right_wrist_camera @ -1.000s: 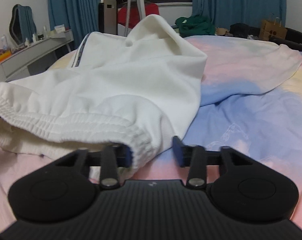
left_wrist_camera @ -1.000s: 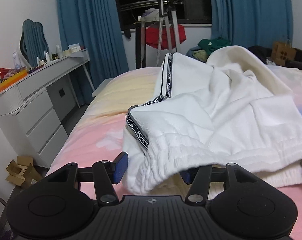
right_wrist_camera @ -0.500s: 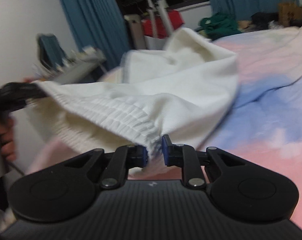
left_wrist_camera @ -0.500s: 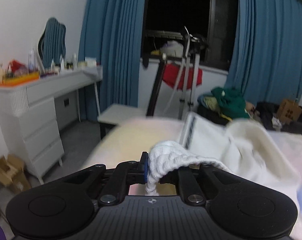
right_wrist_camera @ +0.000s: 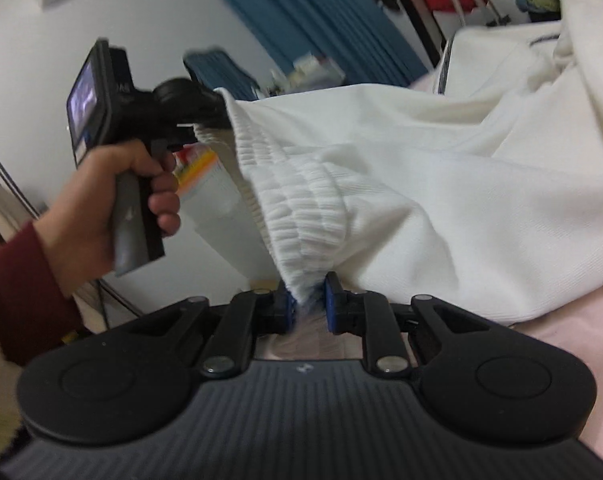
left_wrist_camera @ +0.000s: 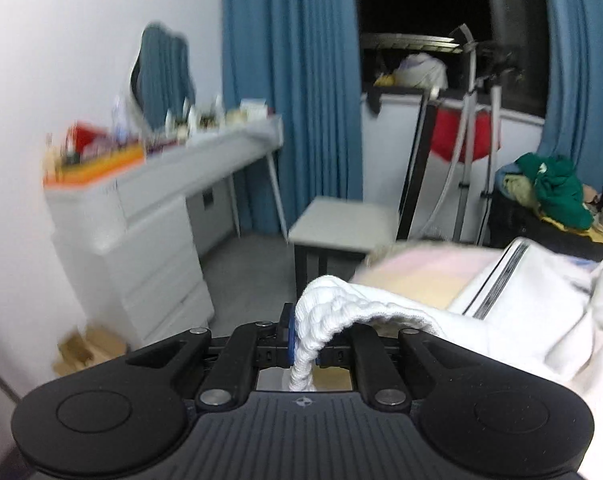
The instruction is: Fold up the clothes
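White sweatpants (right_wrist_camera: 421,184) with a ribbed elastic waistband and a dark side stripe (left_wrist_camera: 497,280) hang lifted above the pastel bedsheet (left_wrist_camera: 417,276). My left gripper (left_wrist_camera: 303,340) is shut on one end of the waistband (left_wrist_camera: 333,312). My right gripper (right_wrist_camera: 306,306) is shut on the other end of the waistband (right_wrist_camera: 301,224). In the right wrist view the left gripper (right_wrist_camera: 217,114) shows at upper left, held by a hand, with the waistband stretched between the two. The legs trail back onto the bed.
A white dresser (left_wrist_camera: 141,216) with clutter on top stands at the left, a stool (left_wrist_camera: 341,220) beside the bed's corner, blue curtains (left_wrist_camera: 293,92) and a drying rack (left_wrist_camera: 465,132) behind. A pile of green clothes (left_wrist_camera: 549,188) lies at the far right.
Both grippers closed on the waistband and lifted it off the bed. The waistband is now stretched between them, and both views have swung left.
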### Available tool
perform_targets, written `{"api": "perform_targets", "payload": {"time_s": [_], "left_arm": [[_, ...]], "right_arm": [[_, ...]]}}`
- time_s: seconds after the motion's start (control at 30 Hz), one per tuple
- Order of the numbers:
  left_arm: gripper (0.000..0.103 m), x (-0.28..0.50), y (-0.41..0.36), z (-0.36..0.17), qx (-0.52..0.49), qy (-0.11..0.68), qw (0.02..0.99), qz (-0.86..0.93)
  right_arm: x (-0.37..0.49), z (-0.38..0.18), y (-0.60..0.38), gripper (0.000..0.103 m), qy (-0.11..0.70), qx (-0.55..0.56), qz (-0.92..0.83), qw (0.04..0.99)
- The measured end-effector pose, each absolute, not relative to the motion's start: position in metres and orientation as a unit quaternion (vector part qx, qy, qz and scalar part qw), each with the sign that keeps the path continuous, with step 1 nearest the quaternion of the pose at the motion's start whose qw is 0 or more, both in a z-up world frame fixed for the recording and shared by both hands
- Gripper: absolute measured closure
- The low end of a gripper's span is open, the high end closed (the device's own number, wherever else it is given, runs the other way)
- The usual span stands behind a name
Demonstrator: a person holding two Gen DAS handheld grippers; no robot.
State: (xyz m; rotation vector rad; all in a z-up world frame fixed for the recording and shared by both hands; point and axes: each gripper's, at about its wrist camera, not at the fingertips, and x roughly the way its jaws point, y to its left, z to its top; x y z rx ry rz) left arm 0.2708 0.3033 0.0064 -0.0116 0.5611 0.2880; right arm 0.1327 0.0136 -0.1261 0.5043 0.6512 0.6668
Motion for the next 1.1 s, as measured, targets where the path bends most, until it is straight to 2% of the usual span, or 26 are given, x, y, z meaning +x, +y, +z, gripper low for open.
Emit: {"api": "perform_targets", "payload": {"time_s": [0.1,0.13,0.2,0.23,0.27,0.33,0.37,0.47,0.83,0.97,1.1], "left_arm": [[0.093,0.266,0.319,-0.006,-0.029,0.29,0.946,0.141],[0.088,0.263,0.324,-0.006,-0.04,0.293,0.945,0.14],[0.072,0.248,0.334,-0.002,-0.057,0.292,0.944,0.14],[0.055,0.239,0.337,0.0,-0.06,0.289,0.945,0.142],[0.043,0.229,0.338,0.002,-0.06,0.285,0.945,0.149],[0.032,0.207,0.334,0.007,-0.054,0.281,0.946,0.155],[0.028,0.195,0.33,0.01,-0.05,0.279,0.946,0.157],[0.021,0.154,0.311,0.02,-0.043,0.254,0.953,0.158],[0.02,0.027,0.152,0.05,-0.03,0.174,0.983,0.057],[0.017,0.006,0.097,0.046,-0.041,0.156,0.987,0.022],[0.016,-0.002,0.058,0.017,-0.049,0.155,0.987,-0.002]], "right_arm": [[0.133,-0.132,0.018,0.083,0.32,0.228,0.327,0.86],[0.132,-0.133,0.018,0.082,0.322,0.223,0.33,0.859],[0.127,-0.126,0.011,0.077,0.314,0.213,0.331,0.864],[0.123,-0.122,0.007,0.069,0.309,0.207,0.331,0.867],[0.12,-0.118,0.003,0.063,0.304,0.201,0.331,0.87],[0.113,-0.109,-0.006,0.022,0.293,0.19,0.331,0.876],[0.11,-0.105,-0.01,0.015,0.288,0.185,0.331,0.879],[0.1,-0.092,-0.023,0.016,0.272,0.168,0.331,0.888],[0.076,-0.036,-0.111,0.016,0.191,0.09,0.284,0.935],[0.07,-0.023,-0.157,0.016,0.16,0.072,0.244,0.954],[0.066,-0.033,-0.195,0.016,0.146,0.055,0.196,0.968]]}}
